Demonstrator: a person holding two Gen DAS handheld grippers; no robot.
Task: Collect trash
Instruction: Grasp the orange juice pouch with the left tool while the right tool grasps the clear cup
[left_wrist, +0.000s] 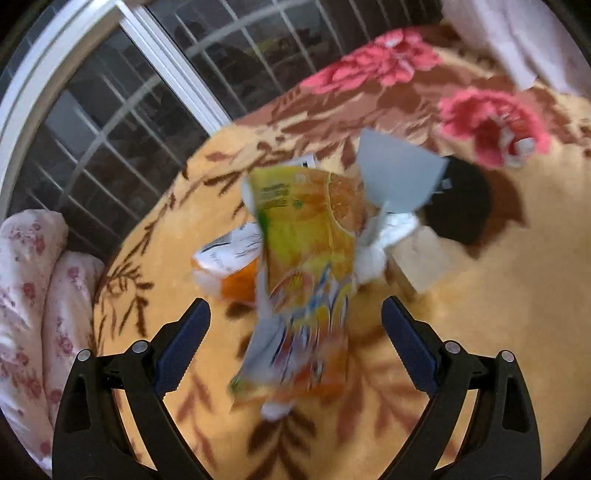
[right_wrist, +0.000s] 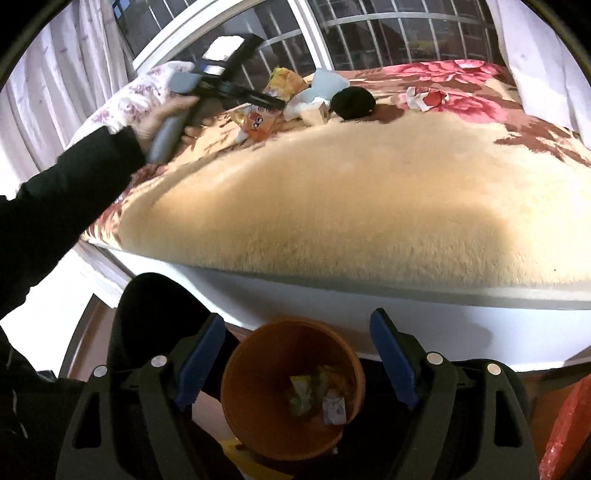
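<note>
Several wrappers are seen already in the orange bin at lower centre, while a litter pile remains on the bed, both the left tongs and right tongs held wide and empty.

The left wrist view looked steeply down, close over the litter pile on the bed. The right wrist view faced across the bed from its edge, above the bin, sharing that pile.
</note>
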